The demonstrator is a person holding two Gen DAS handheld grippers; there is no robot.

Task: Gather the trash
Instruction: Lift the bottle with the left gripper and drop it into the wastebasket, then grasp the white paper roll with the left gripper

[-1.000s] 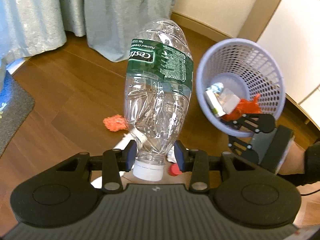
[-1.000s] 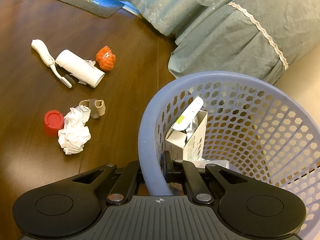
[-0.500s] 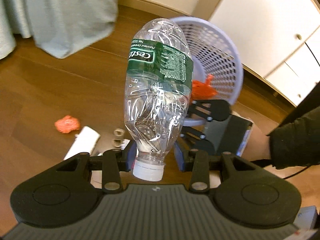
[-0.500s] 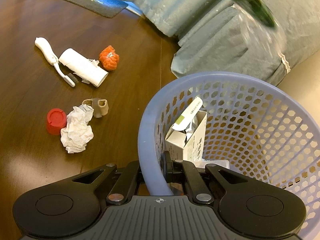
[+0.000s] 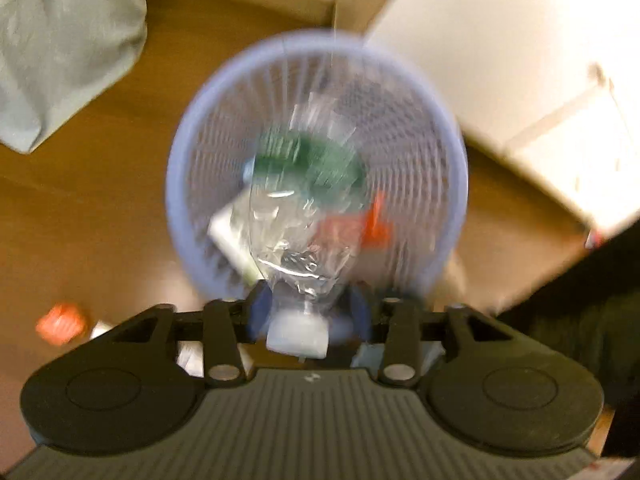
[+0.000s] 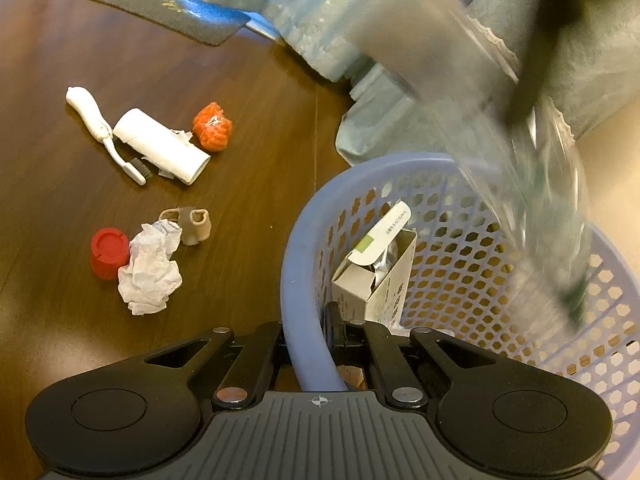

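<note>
In the left wrist view, which is motion-blurred, my left gripper is shut on the neck of a clear plastic bottle with a green label. The white cap sits nearest the camera. The bottle's body points into the mouth of the lilac mesh basket. My right gripper is shut on the basket's rim, holding the basket tilted. The bottle shows as a blur over the far side of the basket. A white carton lies inside.
On the wooden floor to the left lie crumpled paper, a red cap, an orange ball, a white tube, a toothbrush and a tan piece. Grey-blue fabric hangs behind the basket. White cabinets stand on the right.
My left gripper has swung the bottle right and forward until it points into the basket's mouth. The right gripper and basket have stayed put.
</note>
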